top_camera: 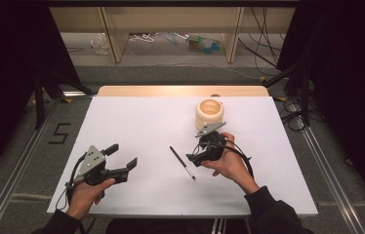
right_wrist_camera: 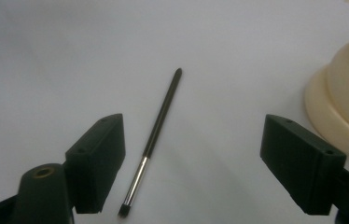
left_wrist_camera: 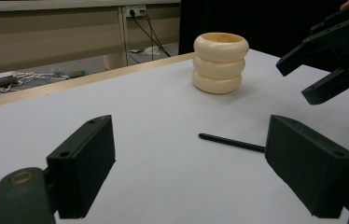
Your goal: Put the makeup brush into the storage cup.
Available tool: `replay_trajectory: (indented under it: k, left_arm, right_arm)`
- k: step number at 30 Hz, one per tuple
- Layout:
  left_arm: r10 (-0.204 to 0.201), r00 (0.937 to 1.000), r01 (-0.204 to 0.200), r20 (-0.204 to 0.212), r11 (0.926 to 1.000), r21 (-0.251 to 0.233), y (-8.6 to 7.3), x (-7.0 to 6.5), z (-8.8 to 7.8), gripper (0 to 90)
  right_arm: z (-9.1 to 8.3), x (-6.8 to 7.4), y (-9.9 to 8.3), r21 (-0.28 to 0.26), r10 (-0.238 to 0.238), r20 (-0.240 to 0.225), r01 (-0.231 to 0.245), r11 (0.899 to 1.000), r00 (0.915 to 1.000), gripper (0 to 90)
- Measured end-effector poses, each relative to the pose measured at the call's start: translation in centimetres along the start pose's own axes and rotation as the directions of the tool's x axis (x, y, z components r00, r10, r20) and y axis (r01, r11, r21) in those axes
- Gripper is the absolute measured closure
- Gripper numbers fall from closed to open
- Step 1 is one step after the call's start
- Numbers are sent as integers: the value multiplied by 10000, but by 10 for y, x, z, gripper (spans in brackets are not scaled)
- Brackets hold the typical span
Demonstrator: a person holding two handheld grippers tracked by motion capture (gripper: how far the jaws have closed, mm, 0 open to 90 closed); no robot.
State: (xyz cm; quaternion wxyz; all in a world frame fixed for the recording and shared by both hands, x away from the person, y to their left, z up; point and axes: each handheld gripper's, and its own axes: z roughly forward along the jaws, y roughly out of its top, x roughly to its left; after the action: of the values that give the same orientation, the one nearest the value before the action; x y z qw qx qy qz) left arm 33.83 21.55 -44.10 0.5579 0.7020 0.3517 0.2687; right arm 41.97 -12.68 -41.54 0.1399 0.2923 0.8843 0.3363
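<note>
A thin black make-up brush with a silver metal ferrule (top_camera: 182,163) lies flat on the white bench top (top_camera: 136,122), a little toward my near edge and about midway between the left and right edges. Its long axis runs diagonally: the plain black handle tip points toward the far left corner, and the ferrule and short dark bristle end point toward my near edge, slightly to the right.

In the right gripper view the brush (right_wrist_camera: 156,135) lies between my two black jaws, well closer to the jaw at the left of that view than to the other, with its bristle end lowest in the frame and the handle tip leading away from me. My right gripper (top_camera: 197,155) hovers just beside the brush's bristle end, its jaws spread wide and apart from the brush, nothing pinched.

My left gripper (top_camera: 120,157) sits near the front left corner of the bench, well apart from the brush, with its jaws spread and nothing between them. In the left gripper view the brush (left_wrist_camera: 231,142) lies crosswise ahead, partly hidden behind one jaw.

A cream, ribbed, ring-stacked holder (top_camera: 210,113) stands upright toward the far edge, right of centre, just beyond my right hand (top_camera: 229,163).
</note>
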Motion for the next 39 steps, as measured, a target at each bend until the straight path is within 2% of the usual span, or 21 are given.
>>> replay_trajectory:
  k: [2,6,8,9,11,12,15,18,19,20,21,22,23,27,33,38,39]
  left_arm:
    - [19,10000,-19,-17,10000,-24,0,1,0,160]
    - [-104,9999,104,15,9999,-41,0,0,1,160]
    - [78,9999,-79,94,10000,15,0,-1,1,160]
    - [83,9999,-83,111,10000,18,0,-1,1,160]
    - [125,9997,-124,194,9999,-69,1,0,2,160]
    - [2,9999,-3,136,10000,10,1,-1,1,160]
    - [105,9998,-106,186,9999,37,0,0,2,160]
    - [46,9997,-46,224,10000,28,0,-1,1,160]
    - [111,9997,-112,225,9999,31,0,-1,1,160]
    - [81,9997,-82,224,10000,26,1,-1,1,160]
    - [52,9997,-53,218,10000,32,1,-1,2,160]
    - [18,9998,-18,221,10000,43,0,-1,2,160]
    - [30,9997,-31,233,10000,47,0,-1,2,160]
    - [89,9995,-92,292,9999,103,0,-2,2,160]
    - [253,9990,-259,367,9996,146,0,-1,2,161]
    - [154,9994,-160,323,9997,206,0,-2,3,163]
    - [304,9989,-314,363,9991,272,0,0,3,164]
  right_arm:
    - [4,1,2,346,-188,-130,193,9992,9997,253]
    - [13,6,7,820,-98,-290,122,9966,9995,263]
    - [19,8,8,977,-266,-331,297,9948,9991,282]
    - [23,9,10,1223,-279,-437,330,9919,9987,288]
    - [26,9,11,1317,-352,-447,408,9905,9984,289]
    - [27,10,13,1506,-312,-480,381,9879,9984,293]
    - [35,11,15,1921,-332,-618,445,9804,9975,309]
    - [39,12,16,2098,-347,-667,480,9766,9972,323]
    - [44,13,17,2329,-405,-681,554,9709,9969,333]
    - [44,13,17,2329,-405,-681,554,9709,9969,333]
    - [49,14,18,2616,-370,-722,548,9636,9967,344]
    - [49,14,18,2616,-370,-722,548,9636,9967,344]
    - [53,16,19,2842,-452,-733,643,9566,9963,356]
    - [58,18,22,3055,-554,-705,744,9493,9960,380]
    - [65,17,24,3502,-457,-580,632,9345,9973,420]
    - [69,16,25,3697,-372,-615,574,9274,9974,454]
    - [70,16,24,3813,-329,-672,562,9227,9972,465]
